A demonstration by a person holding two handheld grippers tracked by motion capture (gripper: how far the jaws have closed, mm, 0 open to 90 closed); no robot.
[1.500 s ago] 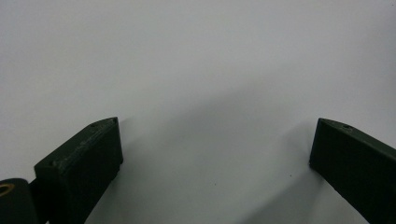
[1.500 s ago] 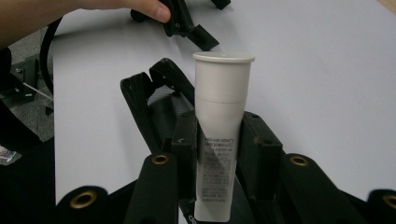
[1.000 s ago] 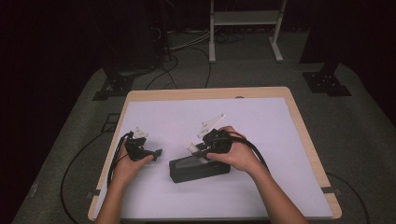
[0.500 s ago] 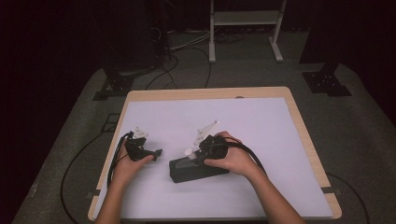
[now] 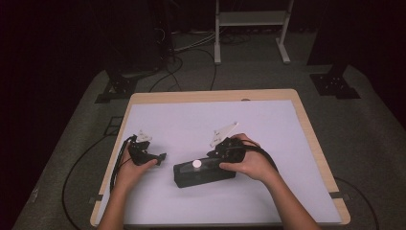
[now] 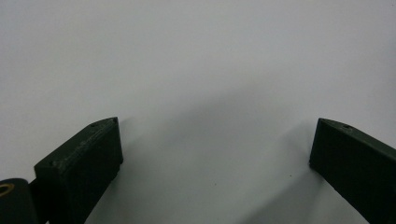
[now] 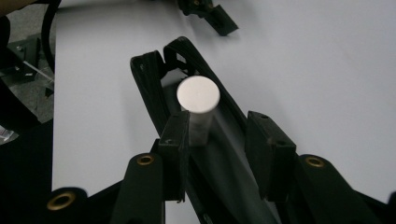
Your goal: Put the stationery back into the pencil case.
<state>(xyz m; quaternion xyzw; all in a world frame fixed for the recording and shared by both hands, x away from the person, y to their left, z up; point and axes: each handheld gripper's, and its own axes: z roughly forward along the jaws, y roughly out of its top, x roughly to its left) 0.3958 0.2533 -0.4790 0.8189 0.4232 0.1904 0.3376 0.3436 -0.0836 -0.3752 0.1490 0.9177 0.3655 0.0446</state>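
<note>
White cylinder (image 7: 198, 100) upright in black pouch (image 5: 203, 172), right gripper (image 7: 218, 140) jaws just opening, gap beside cylinder, left gripper (image 6: 212, 154) wide open, empty, over table (image 5: 268, 115)

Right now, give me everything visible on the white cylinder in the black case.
The white cylinder is a short, smooth, matte stick with a flat round end, plastic by its look. It stands roughly upright inside the open black case, a long soft pouch lying on the white table, its lower end hidden in the opening. The right gripper straddles it: the jaws have just been opening, one finger at or very near its side, the other clear of it.
</note>
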